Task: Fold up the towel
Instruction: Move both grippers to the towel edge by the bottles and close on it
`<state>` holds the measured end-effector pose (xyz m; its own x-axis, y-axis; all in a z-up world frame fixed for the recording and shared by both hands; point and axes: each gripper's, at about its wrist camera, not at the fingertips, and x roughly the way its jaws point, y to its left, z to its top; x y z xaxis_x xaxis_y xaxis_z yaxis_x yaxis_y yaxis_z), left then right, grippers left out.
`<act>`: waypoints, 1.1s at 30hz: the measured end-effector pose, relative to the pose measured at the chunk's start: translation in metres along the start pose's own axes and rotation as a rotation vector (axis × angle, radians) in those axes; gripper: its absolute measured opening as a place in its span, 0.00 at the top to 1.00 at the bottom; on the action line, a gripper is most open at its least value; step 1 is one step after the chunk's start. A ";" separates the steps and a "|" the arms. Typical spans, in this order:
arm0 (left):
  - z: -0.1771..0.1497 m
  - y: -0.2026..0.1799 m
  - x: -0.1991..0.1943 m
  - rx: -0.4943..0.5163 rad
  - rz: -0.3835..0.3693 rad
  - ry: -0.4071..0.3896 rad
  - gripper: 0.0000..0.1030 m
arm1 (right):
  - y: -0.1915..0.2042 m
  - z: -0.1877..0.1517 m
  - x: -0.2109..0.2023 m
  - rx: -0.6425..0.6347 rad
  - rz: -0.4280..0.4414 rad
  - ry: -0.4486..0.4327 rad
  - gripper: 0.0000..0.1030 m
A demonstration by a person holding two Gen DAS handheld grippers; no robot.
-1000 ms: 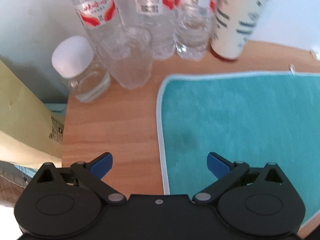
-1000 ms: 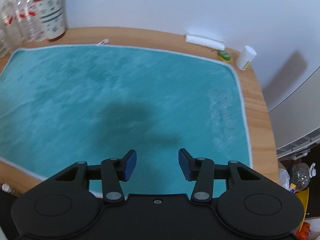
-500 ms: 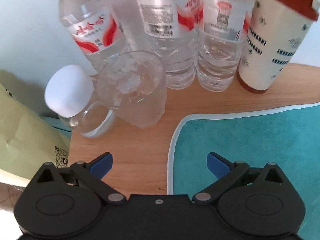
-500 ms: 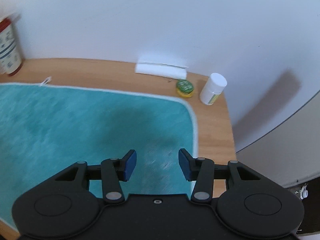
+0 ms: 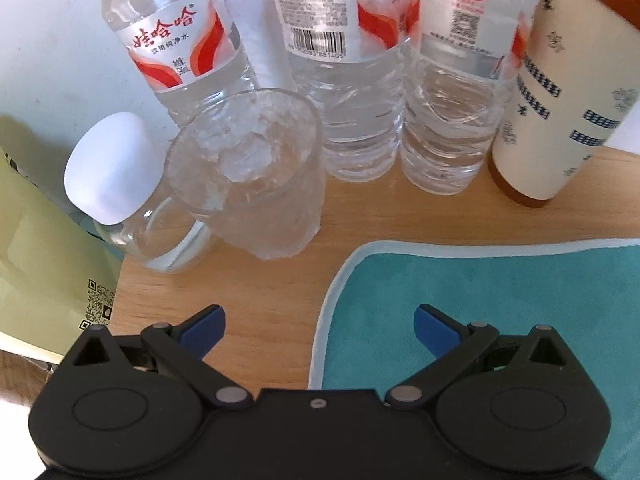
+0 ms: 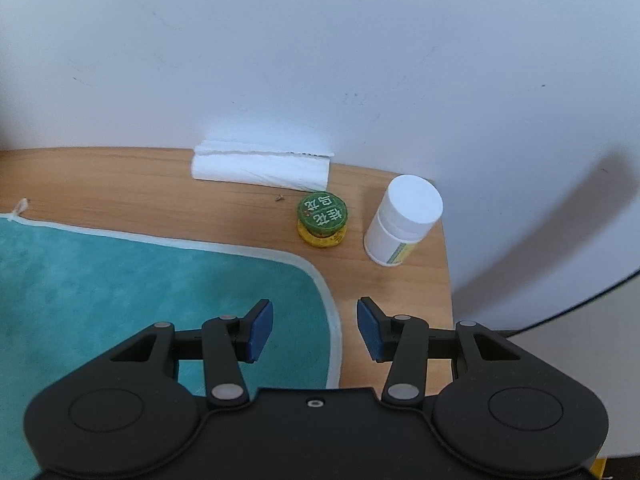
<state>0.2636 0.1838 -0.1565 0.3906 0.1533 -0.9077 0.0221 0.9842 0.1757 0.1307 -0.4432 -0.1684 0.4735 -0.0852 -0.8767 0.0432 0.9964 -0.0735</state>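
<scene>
Between the spread blue pads of the left gripper (image 5: 318,330) lies the white-piped edge of the teal towel (image 5: 500,312): bare table (image 5: 264,280) under the left pad, cloth under the right, nothing pinched. The right gripper (image 6: 315,330) stands about half open, its jaws astride the towel's (image 6: 120,300) opposite far corner, the left pad over cloth and the right over wood; nothing is gripped there either.

A second ago both cameras looked across the middle of the flat cloth. Since then each hand has travelled outward and toward the wall, the right one much farther, so that each now sits over a rounded far corner. I judge this to be the approach to the first fold: corners lined up, grasp not yet made.

Both grippers point steeply down at the table, and whether any pad touches the cloth cannot be told.

Just beyond the left jaws stand a drinking glass (image 5: 256,176), a small capped jar (image 5: 120,196), water bottles (image 5: 352,80) and a tall cup (image 5: 560,100). Beyond the right jaws sit a green-lidded tin (image 6: 322,220), a white pill bottle (image 6: 404,220) and folded white paper (image 6: 260,168) against the wall.
</scene>
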 end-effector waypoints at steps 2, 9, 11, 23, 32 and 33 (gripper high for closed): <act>0.001 -0.001 0.001 -0.004 0.018 -0.007 0.00 | -0.002 0.002 0.007 -0.005 0.015 0.007 0.50; 0.001 0.005 0.010 -0.067 -0.044 0.047 0.00 | -0.010 0.016 0.026 0.001 0.080 0.025 0.52; 0.001 0.007 0.011 -0.086 -0.036 0.049 0.00 | -0.011 0.018 0.033 -0.007 0.097 0.042 0.52; 0.000 0.004 0.014 -0.076 -0.035 0.019 0.00 | -0.016 0.019 0.042 -0.010 0.140 0.057 0.52; -0.004 0.006 0.014 -0.109 -0.074 -0.036 0.10 | -0.011 0.019 0.046 -0.045 0.151 0.073 0.61; -0.005 0.007 0.014 -0.116 -0.085 -0.039 0.15 | -0.012 0.019 0.046 -0.045 0.151 0.072 0.66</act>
<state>0.2648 0.1933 -0.1694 0.4276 0.0672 -0.9015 -0.0487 0.9975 0.0513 0.1689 -0.4587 -0.1984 0.4069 0.0648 -0.9112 -0.0640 0.9971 0.0423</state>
